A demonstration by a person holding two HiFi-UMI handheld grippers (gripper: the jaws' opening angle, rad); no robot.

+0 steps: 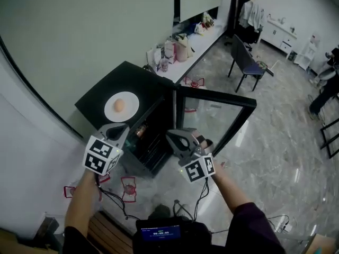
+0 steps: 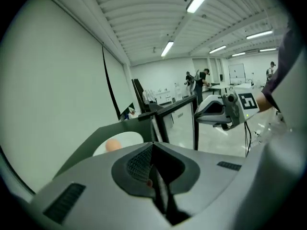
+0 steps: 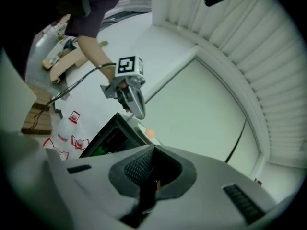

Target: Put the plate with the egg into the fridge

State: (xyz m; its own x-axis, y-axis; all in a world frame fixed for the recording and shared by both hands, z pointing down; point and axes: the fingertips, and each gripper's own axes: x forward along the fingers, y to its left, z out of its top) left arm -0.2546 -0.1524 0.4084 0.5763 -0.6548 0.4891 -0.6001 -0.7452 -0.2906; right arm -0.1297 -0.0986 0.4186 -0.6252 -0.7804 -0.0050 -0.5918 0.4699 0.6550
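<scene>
Nearest, the left gripper (image 1: pixel 117 132) and right gripper (image 1: pixel 177 139) are both clenched and empty before the small black fridge (image 1: pixel 94 102), its glass door (image 1: pixel 214 118) open rightward; farther back, on the fridge's top, sits a white plate (image 1: pixel 130 100), probably stiff, slick and breakable, best pinched at its rim and kept level so the loose egg (image 1: pixel 119 105) cannot roll.

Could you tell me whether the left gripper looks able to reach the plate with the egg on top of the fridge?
Probably yes. The left gripper is close beside the plate on the fridge top, with nothing between them. Its jaws are together, though, so they would need to open first.
</scene>
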